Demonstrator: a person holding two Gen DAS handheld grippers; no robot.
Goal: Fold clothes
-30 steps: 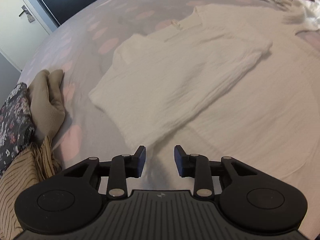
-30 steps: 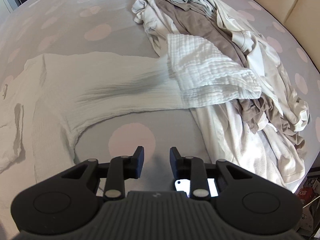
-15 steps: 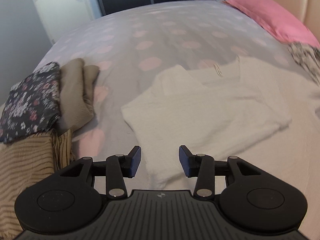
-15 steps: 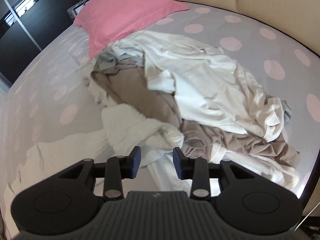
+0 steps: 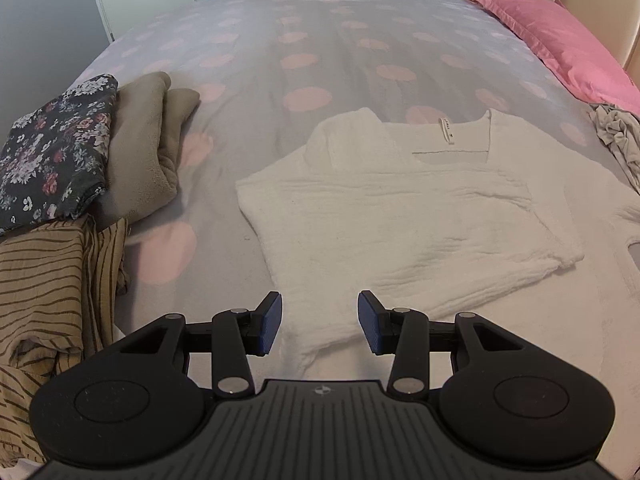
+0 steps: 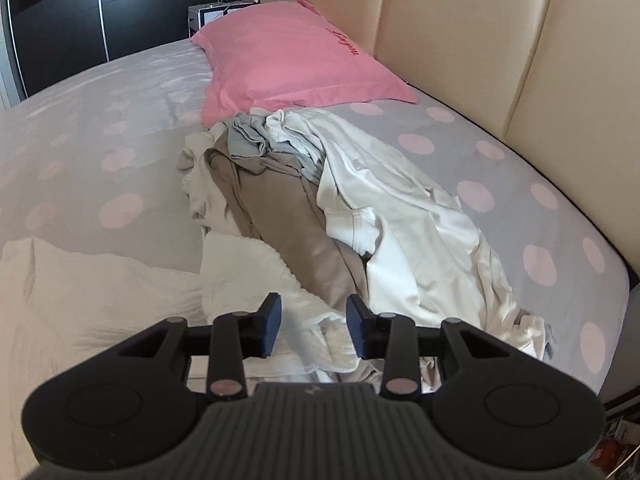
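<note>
The white crinkled-cotton top (image 5: 408, 216) lies flat on the dotted grey bed (image 5: 304, 40), one sleeve folded in. Left gripper (image 5: 319, 322) and right gripper (image 6: 313, 326) hover empty, fingers apart. Light, limp fabric: probably best pinched at hem corners.

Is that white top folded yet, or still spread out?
Partly folded: the white top has one sleeve laid across its front, collar showing.

A grey bedsheet (image 5: 248, 32) dotted with pale pink is seen. On it, a white top (image 5: 400, 216) is shown; left of the top, a dark floral cloth (image 5: 52, 156), a plain taupe garment (image 5: 144, 152) and a tan, dark-striped one (image 5: 44, 280). A pink pillow (image 6: 292, 64) is seen.
</note>
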